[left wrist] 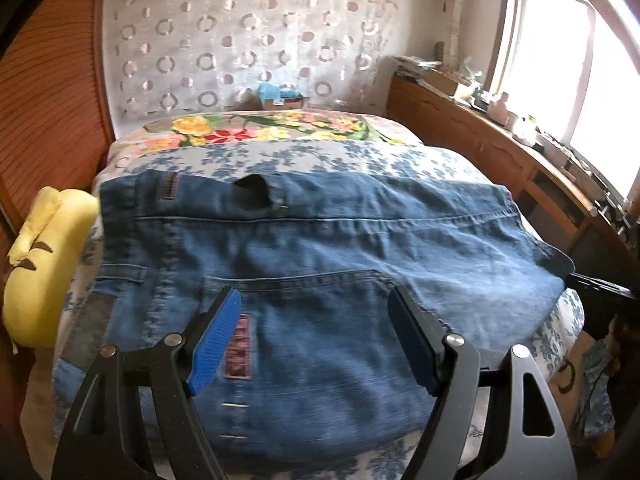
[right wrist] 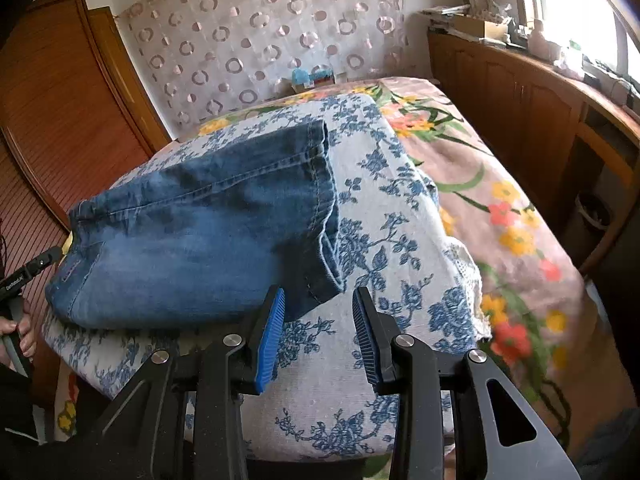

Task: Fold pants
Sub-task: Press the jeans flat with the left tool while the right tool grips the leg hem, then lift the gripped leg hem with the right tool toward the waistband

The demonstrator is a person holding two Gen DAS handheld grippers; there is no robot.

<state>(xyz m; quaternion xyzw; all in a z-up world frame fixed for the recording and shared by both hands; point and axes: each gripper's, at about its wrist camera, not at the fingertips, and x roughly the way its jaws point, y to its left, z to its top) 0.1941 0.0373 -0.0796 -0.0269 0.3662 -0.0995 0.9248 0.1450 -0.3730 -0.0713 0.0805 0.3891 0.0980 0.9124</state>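
Observation:
Blue denim pants (left wrist: 312,264) lie folded on a bed covered with a blue-flowered white cloth (left wrist: 320,156). In the left wrist view my left gripper (left wrist: 316,300) is open just above the waist and back pocket, nothing between its blue pads. In the right wrist view the pants (right wrist: 200,232) lie across the cloth (right wrist: 380,240) with the leg hems at the right end. My right gripper (right wrist: 320,300) is open and empty, just in front of the near hem corner. The left gripper's handle (right wrist: 28,272) shows at the far left.
A yellow cushion (left wrist: 44,264) lies at the bed's left edge. A floral blanket (right wrist: 500,208) covers the rest of the bed. Wooden cabinets (right wrist: 520,96) with clutter run along the right under a window. A wooden wardrobe (right wrist: 52,120) stands left.

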